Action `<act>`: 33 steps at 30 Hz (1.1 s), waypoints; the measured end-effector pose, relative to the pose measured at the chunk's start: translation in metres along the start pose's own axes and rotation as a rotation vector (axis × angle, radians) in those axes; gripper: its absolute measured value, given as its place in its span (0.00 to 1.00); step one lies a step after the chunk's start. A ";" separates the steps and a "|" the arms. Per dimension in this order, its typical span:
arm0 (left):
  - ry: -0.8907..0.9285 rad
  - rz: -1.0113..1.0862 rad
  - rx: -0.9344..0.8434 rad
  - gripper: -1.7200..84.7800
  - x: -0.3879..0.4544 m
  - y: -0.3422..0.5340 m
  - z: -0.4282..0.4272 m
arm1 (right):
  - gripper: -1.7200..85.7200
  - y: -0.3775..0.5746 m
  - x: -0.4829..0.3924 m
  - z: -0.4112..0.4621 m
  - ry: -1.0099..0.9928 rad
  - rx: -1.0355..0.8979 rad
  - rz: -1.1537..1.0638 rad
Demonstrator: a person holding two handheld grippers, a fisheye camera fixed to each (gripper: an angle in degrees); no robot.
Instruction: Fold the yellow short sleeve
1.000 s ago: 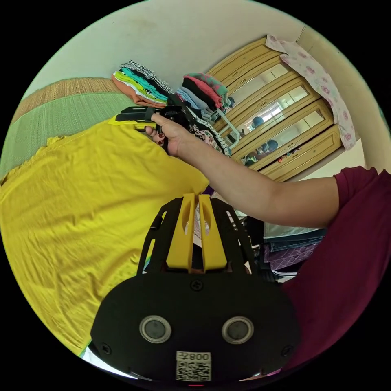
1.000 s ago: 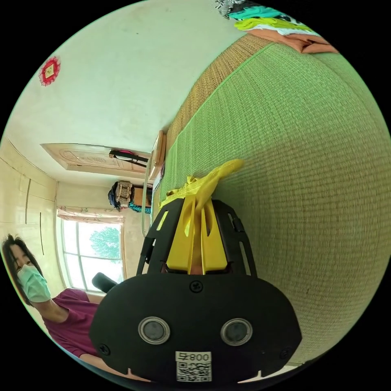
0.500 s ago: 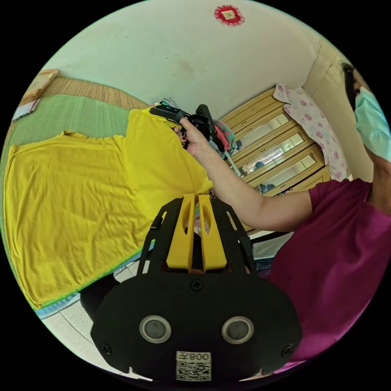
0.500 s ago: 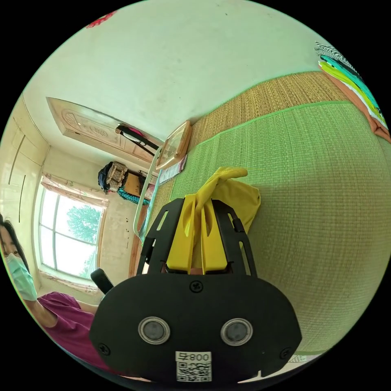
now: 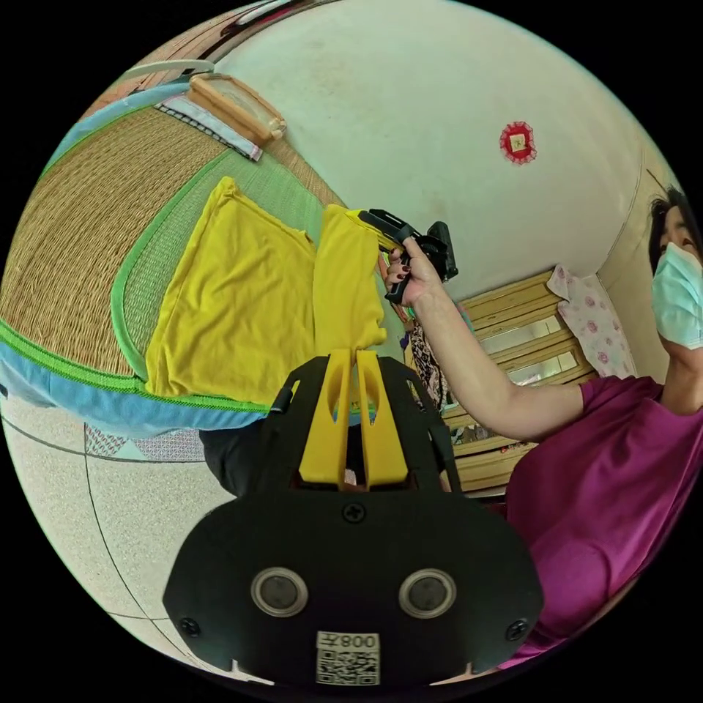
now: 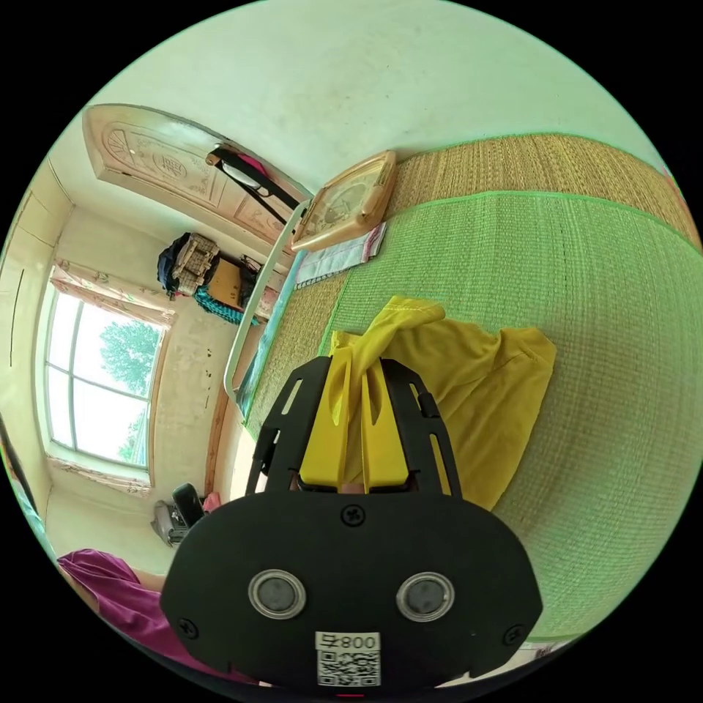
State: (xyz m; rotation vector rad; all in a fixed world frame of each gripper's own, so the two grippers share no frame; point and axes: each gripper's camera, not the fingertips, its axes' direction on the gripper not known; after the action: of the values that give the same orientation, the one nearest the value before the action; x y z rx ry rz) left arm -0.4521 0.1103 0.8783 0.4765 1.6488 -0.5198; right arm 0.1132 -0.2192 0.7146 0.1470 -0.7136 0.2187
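The yellow short-sleeve shirt [image 5: 242, 307] lies on a green woven mat [image 5: 157, 256], and one side of it is lifted into a hanging flap. My left gripper [image 5: 351, 356] is shut on the flap's lower corner. In the left gripper view a hand holds my right gripper [image 5: 362, 216] shut on the flap's upper corner, above the flat part. In the right gripper view my right gripper [image 6: 356, 359] pinches bunched yellow cloth, and the shirt [image 6: 476, 388] drapes down onto the mat [image 6: 586, 293] behind it.
A framed wooden board [image 6: 344, 201] leans at the mat's far end by the wall. A person in a maroon top [image 5: 608, 469] stands at the right before a wooden wardrobe [image 5: 512, 333]. Tiled floor [image 5: 95, 527] lies below the mat's blue edge.
Both cameras have swung round. The lifted side of the shirt has been carried further over the flat part, and more yellow cloth now spreads beyond the right gripper's jaws.
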 end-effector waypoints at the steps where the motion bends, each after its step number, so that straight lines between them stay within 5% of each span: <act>1: -0.001 -0.007 0.006 0.03 -0.004 0.000 -0.006 | 0.02 -0.004 -0.005 0.017 0.005 -0.013 -0.005; 33: -0.014 -0.292 0.128 0.04 -0.126 0.022 -0.176 | 0.10 -0.060 -0.043 0.325 0.360 -0.332 -0.235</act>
State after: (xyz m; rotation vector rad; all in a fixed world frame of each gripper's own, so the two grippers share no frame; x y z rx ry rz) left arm -0.5634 0.2289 1.0226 0.3250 1.6880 -0.8473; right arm -0.1087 -0.3508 0.9255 -0.1240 -0.3618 -0.0993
